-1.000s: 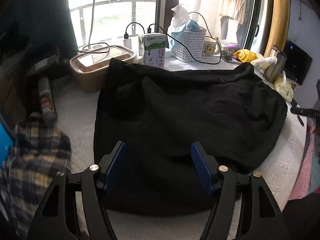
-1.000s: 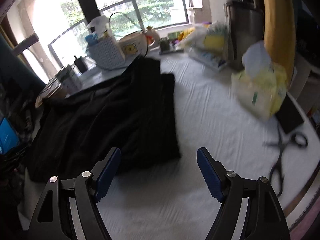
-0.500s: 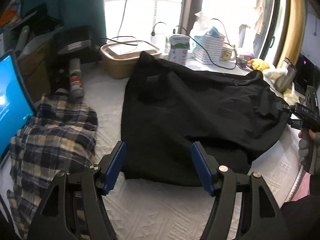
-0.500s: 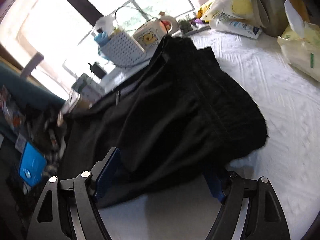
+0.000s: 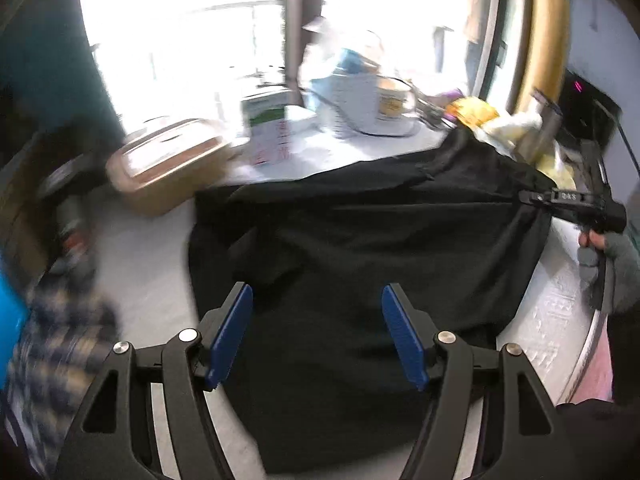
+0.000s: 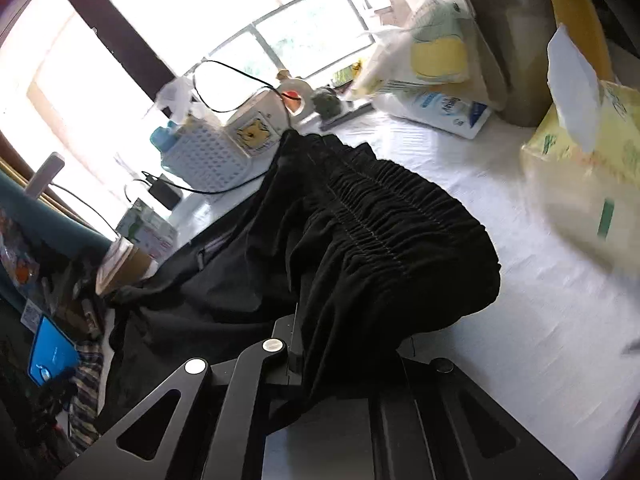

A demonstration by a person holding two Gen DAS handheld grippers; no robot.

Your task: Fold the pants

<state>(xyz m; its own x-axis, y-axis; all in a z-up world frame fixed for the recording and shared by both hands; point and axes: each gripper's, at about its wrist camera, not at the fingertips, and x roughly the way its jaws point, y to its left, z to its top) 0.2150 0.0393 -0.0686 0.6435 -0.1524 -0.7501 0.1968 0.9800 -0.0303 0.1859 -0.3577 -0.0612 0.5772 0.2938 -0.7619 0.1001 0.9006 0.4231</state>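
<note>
Right gripper (image 6: 344,344) clamps the black pants (image 6: 360,240) at the waistband; left gripper (image 5: 316,332) gapes above them

Blown-out daylight from the window (image 5: 200,40), strong backlit glare, motion blur at left, fisheye-curved edges, dark corners

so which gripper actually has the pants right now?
The right gripper: it is shut on the elastic waistband of the black pants, fabric bunched over its fingers. The left gripper hangs open above the cloth, blue pads apart, gripping nothing.
</note>
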